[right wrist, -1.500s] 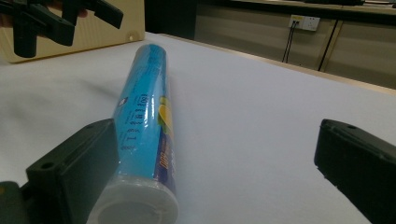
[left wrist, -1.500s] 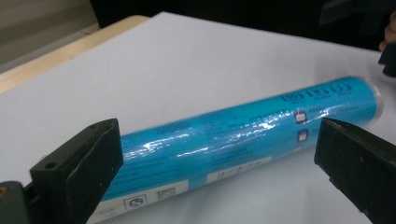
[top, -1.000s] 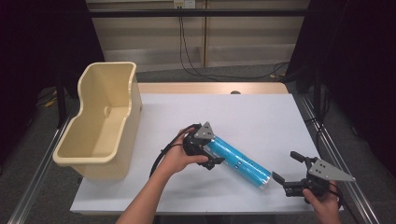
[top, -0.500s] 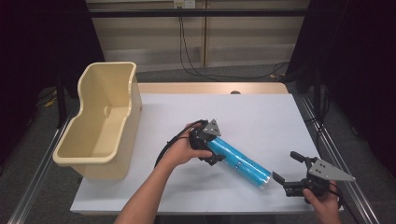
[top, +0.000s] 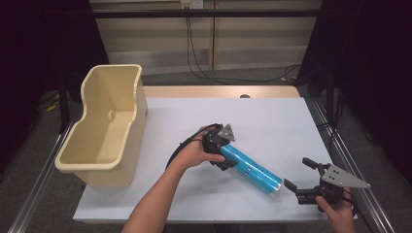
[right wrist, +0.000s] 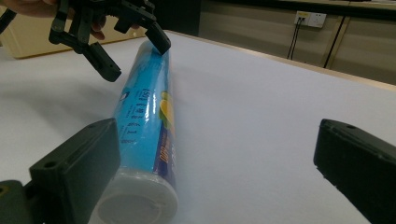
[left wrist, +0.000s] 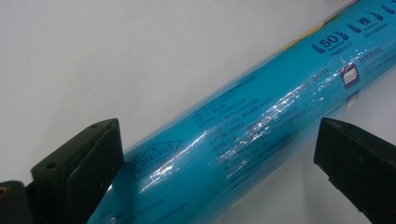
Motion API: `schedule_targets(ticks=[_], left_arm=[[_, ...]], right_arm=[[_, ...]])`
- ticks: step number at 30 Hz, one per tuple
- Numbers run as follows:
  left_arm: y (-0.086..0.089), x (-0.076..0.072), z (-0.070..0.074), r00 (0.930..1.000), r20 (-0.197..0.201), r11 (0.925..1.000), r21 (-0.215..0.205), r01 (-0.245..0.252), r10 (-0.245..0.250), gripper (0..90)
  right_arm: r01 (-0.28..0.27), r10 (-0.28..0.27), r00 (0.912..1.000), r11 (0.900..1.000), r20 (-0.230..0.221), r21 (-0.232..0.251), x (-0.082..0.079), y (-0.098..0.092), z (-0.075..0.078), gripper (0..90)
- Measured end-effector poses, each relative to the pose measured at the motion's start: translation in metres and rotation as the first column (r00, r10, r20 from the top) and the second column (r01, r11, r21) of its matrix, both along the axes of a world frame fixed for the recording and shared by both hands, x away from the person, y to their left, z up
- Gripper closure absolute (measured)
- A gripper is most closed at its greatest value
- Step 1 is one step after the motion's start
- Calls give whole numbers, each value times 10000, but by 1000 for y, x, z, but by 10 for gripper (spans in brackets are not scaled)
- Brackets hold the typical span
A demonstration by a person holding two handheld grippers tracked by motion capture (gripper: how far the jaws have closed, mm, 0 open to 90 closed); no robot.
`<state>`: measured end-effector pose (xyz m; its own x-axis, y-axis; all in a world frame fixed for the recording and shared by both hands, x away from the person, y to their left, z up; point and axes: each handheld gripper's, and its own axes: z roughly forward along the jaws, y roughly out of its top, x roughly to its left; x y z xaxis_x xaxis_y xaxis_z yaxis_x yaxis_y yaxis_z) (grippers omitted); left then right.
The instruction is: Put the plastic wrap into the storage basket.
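Near the middle of the desk (top: 272, 121), a little toward its front edge, your left gripper (top: 221, 150) has tipped down over the upper end of the blue tube (top: 252, 170). Half a second back its grey plate sat flatter; now it is rolled up on edge, and the hand has swung round behind it. That reads as you lining the jaws across the tube rather than along it. In the left gripper view they stand wide apart, one on each side of the tube (left wrist: 243, 140), neither one touching it yet as far as I can tell. So it's a straddle, no grip.

The tube itself hasn't budged: it lies flat and slantwise, capped end pointing at the desk's front right corner. Your right gripper (top: 311, 182) waits there just off that cap, where it was a second ago, jaws spread and nothing between them; its own view looks straight up the tube (right wrist: 144, 121).

The bin (top: 121, 97) stands at the left edge, looks empty. My guess: close, lift, carry left.
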<state>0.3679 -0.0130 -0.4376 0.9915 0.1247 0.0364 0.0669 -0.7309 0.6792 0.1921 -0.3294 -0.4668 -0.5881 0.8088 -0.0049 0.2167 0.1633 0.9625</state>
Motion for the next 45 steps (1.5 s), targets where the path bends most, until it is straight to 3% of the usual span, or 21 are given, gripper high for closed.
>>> schedule_targets(ticks=[5,9,15,22,31,36,39,45], left_arm=[[-5,1,-7,9996,215,9998,126,170,-173,10],[-7,2,-10,9978,148,9979,46,640,-641,0],[-5,3,-15,9962,119,9957,-328,870,-866,0],[-3,-2,-15,9949,403,9952,-290,938,-926,0],[-1,-5,-17,9882,641,9902,-57,1398,-1391,0],[-2,-7,-18,9775,941,9819,356,1859,-1885,0],[-4,-10,-20,9613,1380,9685,1070,2248,-2384,0],[-8,-12,-18,9603,1365,9631,1514,2225,-2433,0]], right_arm=[[-26,26,10000,10000,-44,7,0,0,0,1],[-89,89,10000,10000,-44,5,0,-1,0,3],[-89,89,9999,10000,-76,39,1,-2,0,3],[-87,88,9999,10000,-79,31,0,-2,0,5],[-133,133,9998,9999,-123,0,0,-2,0,8],[-142,142,9998,9999,-118,10,0,-2,0,8],[-149,148,9998,9999,-115,-13,0,-1,0,8],[-138,139,9998,9999,-107,30,1,-2,0,8]])
